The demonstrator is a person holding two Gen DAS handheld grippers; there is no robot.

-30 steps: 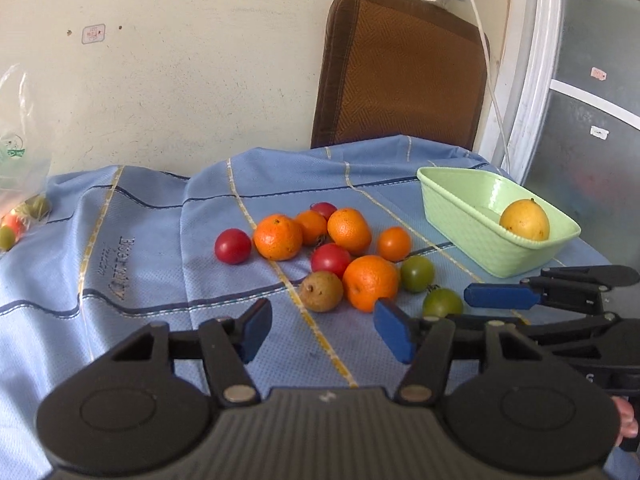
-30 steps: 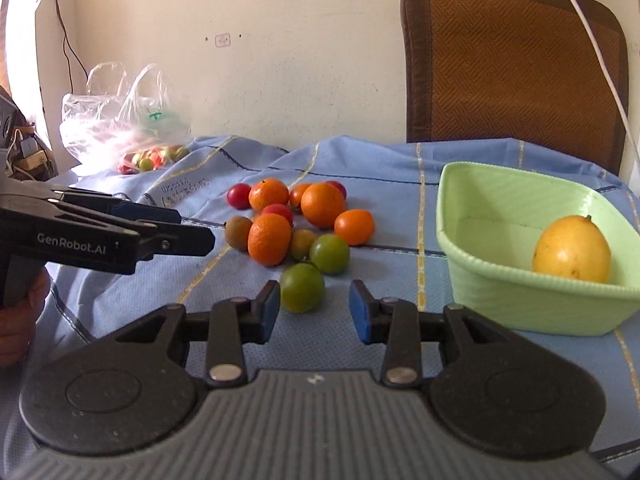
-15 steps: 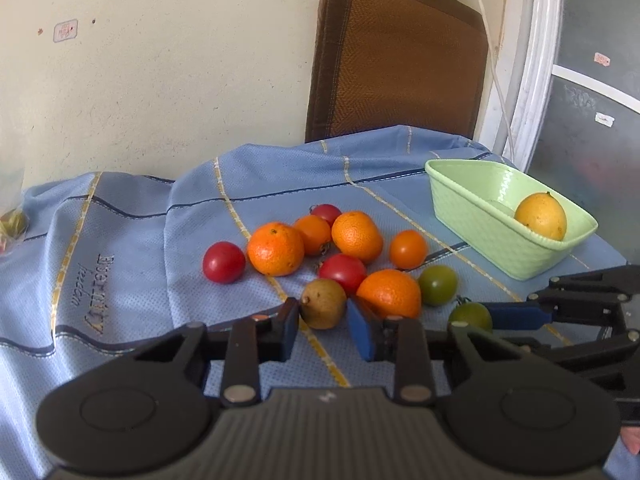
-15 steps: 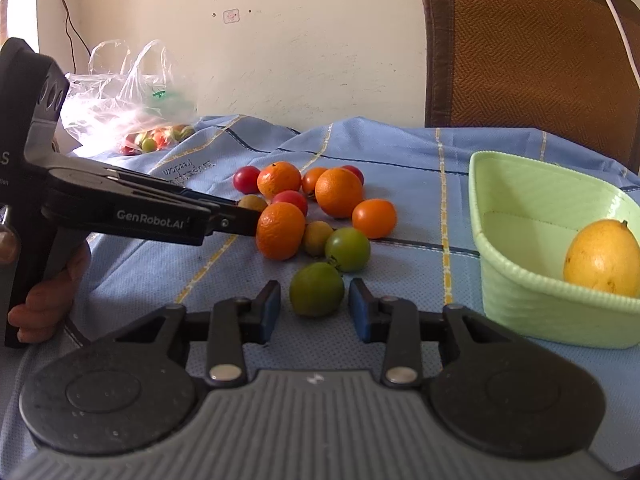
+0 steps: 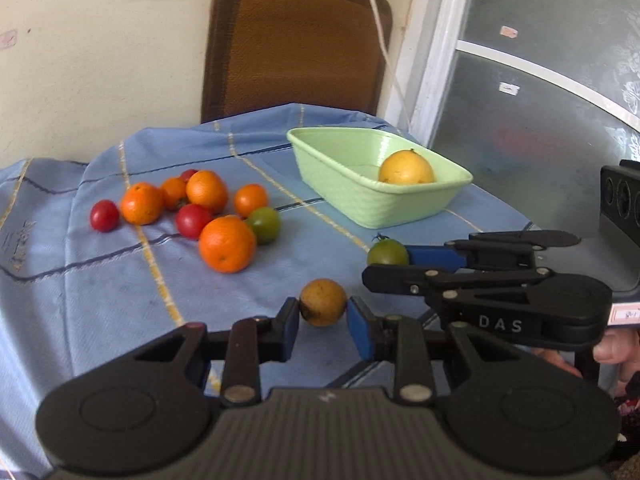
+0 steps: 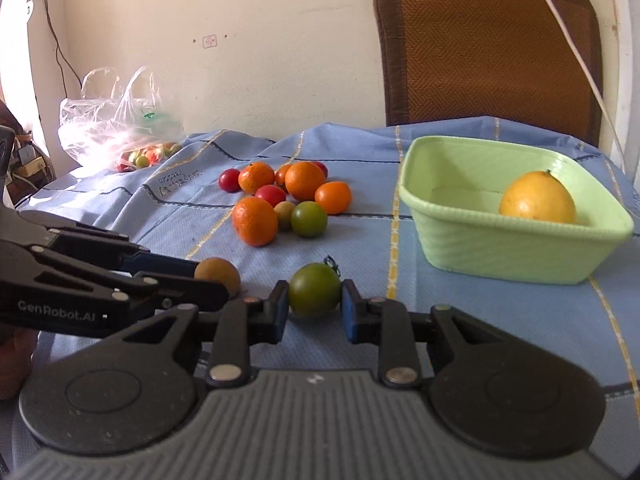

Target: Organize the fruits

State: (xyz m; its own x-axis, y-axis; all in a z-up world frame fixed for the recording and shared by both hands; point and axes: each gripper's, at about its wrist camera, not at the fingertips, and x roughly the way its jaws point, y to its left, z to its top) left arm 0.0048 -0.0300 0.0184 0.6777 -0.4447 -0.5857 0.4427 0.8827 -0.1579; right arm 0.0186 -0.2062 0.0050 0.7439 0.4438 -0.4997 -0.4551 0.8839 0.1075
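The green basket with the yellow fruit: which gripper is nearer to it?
Right. The right gripper, shut on a green tomato, is nearer the green basket; the left gripper, holding a brownish fruit, is farther.

brown chair (image 6: 492, 48) behind blue tablecloth (image 6: 460, 300) (wall behind).

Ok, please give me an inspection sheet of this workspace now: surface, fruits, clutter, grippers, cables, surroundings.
Surface: blue tablecloth with yellow stripes, wrinkled.
Job's things: green basket holding one yellow fruit; fruit pile of oranges, red and green tomatoes on the cloth.
Clutter: plastic bag with more fruit, far corner.
Grippers: left gripper shut on a brown fruit; right gripper shut on a green tomato.
Cables: white cable hanging across the chair.
Surroundings: brown chair, cream wall.
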